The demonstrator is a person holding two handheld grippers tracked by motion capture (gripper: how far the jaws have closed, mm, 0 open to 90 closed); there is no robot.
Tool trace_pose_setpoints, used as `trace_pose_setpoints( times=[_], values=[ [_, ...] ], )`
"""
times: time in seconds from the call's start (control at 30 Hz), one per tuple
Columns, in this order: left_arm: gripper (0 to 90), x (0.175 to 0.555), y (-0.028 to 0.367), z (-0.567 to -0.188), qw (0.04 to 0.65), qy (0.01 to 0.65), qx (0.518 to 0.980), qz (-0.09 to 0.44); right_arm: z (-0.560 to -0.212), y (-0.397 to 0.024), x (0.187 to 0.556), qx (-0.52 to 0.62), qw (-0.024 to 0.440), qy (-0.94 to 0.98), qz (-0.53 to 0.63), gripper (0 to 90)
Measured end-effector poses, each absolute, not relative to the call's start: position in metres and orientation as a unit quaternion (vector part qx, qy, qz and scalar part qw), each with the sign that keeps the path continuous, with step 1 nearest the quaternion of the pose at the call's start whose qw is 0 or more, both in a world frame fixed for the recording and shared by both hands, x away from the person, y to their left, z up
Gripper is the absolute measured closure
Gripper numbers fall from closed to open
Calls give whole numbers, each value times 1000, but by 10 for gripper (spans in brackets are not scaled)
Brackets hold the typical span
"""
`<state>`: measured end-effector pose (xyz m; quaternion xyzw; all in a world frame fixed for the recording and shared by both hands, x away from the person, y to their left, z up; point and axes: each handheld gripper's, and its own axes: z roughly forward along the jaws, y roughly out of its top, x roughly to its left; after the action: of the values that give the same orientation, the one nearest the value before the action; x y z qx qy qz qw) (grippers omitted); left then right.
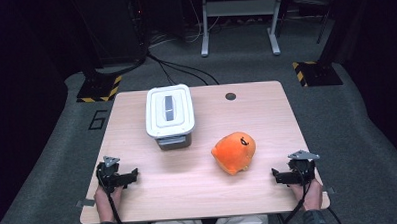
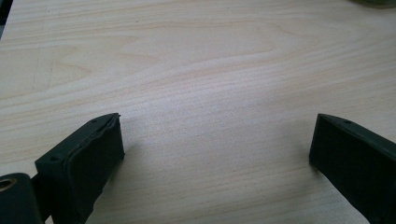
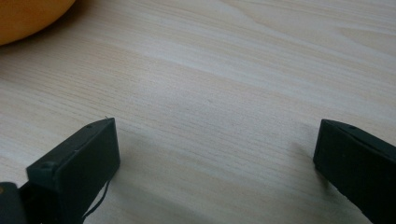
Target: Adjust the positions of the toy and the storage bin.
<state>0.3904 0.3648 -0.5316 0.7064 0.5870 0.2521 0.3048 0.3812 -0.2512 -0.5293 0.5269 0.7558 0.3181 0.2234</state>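
Frame edge crops orange plush toy (image 3: 28, 16) to a sliver.

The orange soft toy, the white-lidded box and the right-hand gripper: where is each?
orange soft toy (image 1: 234, 152), high view, middle of its body.
white-lidded box (image 1: 169, 110), high view, centre of the lid.
right gripper (image 1: 279, 175), high view, between its open fingertips.

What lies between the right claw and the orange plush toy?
Bare wooden table only; the high view shows the open right claw apart from the orange plush toy.
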Motion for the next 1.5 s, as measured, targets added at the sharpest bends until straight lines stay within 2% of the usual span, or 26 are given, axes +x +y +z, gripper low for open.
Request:
trace_pose_setpoints(
  times=[0.6,0.97,1.5],
  values=[
    [28,391,364,-532,304,588,706,253,-529,-250,381,532,224,752,317,0],
    [28,391,364,-532,304,588,706,252,-524,-247,382,541,205,755,309,0],
    [28,390,364,-532,304,588,705,252,-487,-219,379,513,205,760,342,5]
  ],
)
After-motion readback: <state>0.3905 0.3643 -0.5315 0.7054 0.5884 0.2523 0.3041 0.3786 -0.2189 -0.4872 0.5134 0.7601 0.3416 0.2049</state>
